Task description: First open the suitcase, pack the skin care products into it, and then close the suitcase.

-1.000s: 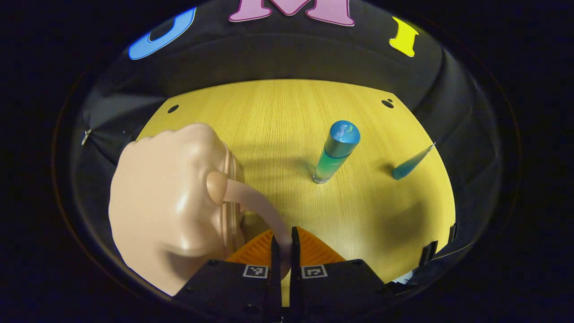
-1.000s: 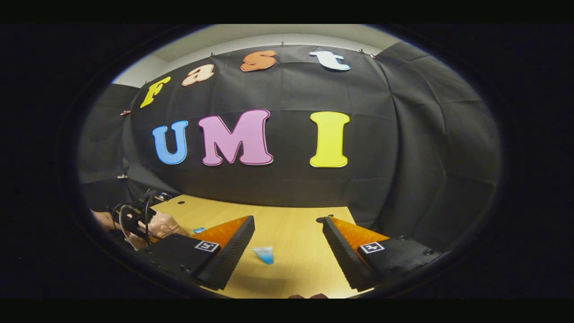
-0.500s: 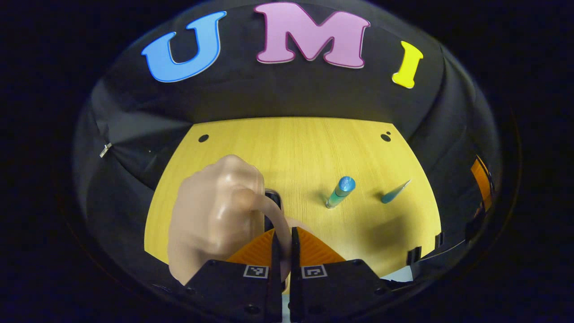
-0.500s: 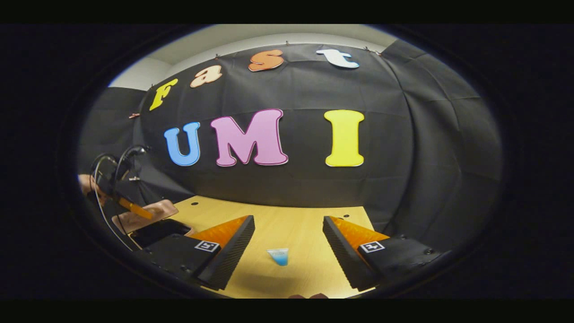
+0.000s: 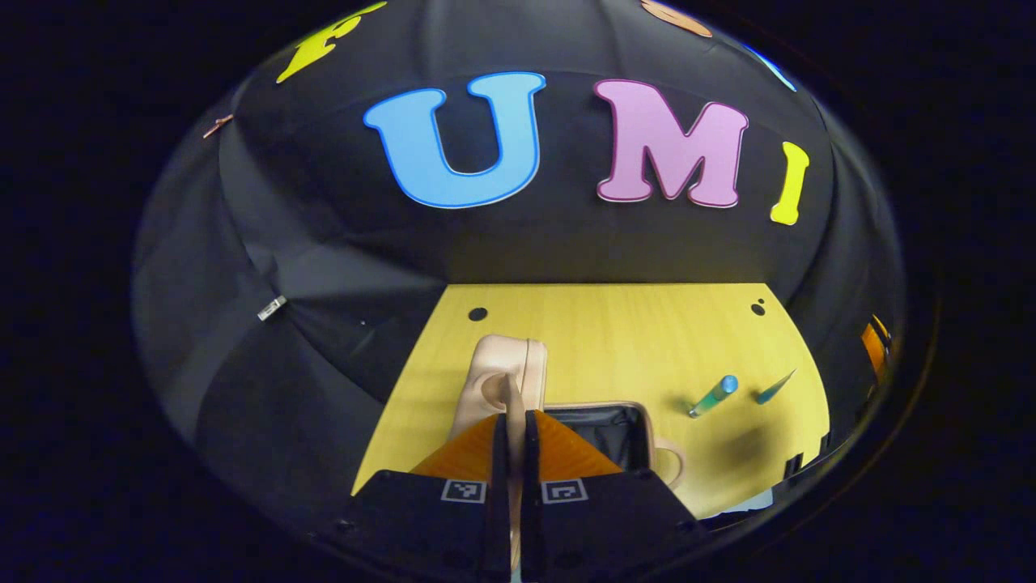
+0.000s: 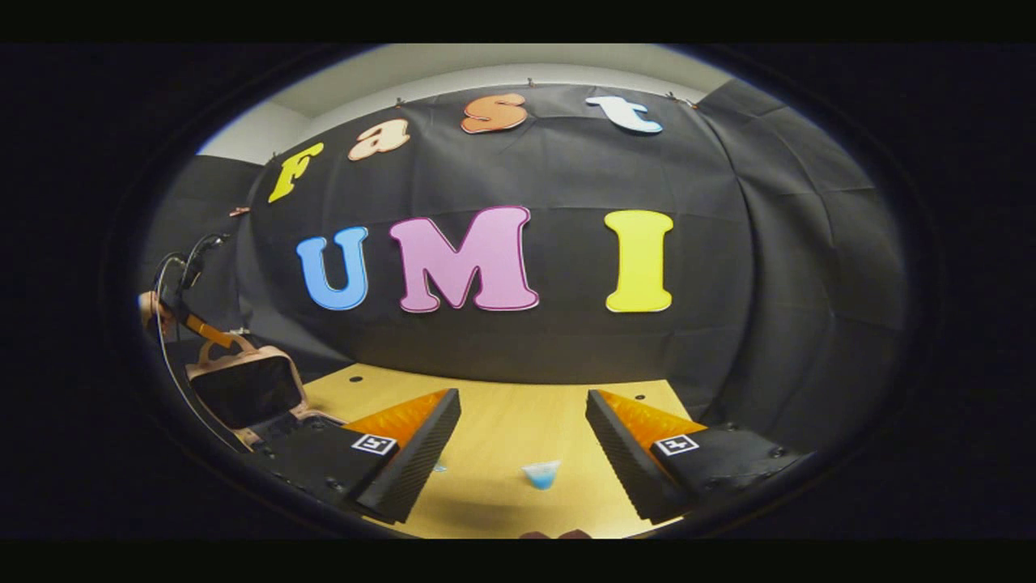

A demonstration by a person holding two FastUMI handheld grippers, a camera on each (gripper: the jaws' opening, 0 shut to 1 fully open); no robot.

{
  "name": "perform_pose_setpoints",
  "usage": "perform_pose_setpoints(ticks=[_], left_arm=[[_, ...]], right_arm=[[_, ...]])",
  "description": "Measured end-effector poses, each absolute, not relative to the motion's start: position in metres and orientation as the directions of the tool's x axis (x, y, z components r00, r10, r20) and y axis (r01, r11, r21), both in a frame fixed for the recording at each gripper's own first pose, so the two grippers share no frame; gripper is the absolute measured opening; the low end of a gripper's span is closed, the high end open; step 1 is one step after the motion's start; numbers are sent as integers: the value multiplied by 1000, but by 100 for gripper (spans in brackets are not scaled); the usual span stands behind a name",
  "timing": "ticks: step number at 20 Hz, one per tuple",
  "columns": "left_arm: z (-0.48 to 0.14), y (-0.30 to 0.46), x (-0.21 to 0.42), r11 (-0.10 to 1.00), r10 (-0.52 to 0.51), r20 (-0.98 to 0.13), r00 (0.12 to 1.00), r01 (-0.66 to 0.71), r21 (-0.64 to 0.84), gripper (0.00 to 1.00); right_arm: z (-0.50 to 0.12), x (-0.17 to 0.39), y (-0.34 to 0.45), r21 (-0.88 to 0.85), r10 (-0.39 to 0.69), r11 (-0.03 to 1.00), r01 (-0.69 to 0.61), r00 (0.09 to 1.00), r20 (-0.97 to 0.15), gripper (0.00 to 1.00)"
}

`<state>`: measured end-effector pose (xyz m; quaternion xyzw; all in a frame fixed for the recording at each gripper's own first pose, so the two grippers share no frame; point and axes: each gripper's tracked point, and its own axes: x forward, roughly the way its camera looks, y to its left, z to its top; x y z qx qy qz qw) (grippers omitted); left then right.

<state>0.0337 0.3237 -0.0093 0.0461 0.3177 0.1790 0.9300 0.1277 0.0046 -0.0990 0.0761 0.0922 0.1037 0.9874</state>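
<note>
You have swung the suitcase lid (image 5: 502, 376) up since earlier; your left gripper (image 5: 511, 429) pinches its handle (image 5: 511, 397) at 6 o'clock to expose the lining, while your right gripper (image 6: 522, 441) waits open.

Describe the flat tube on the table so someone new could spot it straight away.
On the wooden table, look right of the open pink suitcase. Two bluish items lie there: a round bottle and, farther right, the tube. The tube is flat and tapers to a thin crimped end.

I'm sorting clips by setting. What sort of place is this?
Likely a recording booth, not a home: black cloth wall, bare wooden table, and just a small suitcase and two skincare items on it.
</note>
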Motion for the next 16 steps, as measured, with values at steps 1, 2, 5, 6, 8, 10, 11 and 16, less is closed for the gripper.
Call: perform_pose_setpoints(ticks=[1, 2, 5, 6, 8, 10, 11, 16], left_arm=[[-10, 346, 28, 927, 373, -570, 732, -313, 204, 10], [-12, 369, 24, 925, 380, -565, 732, -317, 212, 10], [-31, 450, 11, 902, 432, -568, 700, -352, 252, 10], [-43, 473, 9, 898, 438, -578, 688, -363, 248, 10], [-71, 515, 10, 901, 429, -600, 675, -371, 226, 6], [-110, 557, 11, 903, 419, -632, 652, -376, 210, 10], [-133, 577, 8, 898, 421, -659, 624, -392, 202, 10], [-233, 622, -7, 886, 354, -764, 539, -455, 89, 10]], right_arm=[[-97, 126, 16, 172, 216, 967, -187, 962, -169, 99], [-95, 126, 28, 170, 214, 968, -185, 962, -173, 99], [-87, 127, 54, 138, 192, 976, -169, 965, -176, 99], [-85, 128, 63, 127, 184, 978, -163, 966, -179, 99], [-81, 127, 78, 103, 164, 984, -147, 969, -186, 99], [-80, 127, 93, 90, 147, 987, -131, 969, -200, 99], [-83, 126, 100, 92, 140, 988, -122, 966, -216, 99], [-99, 124, 119, 162, 95, 986, -47, 948, -305, 99]])
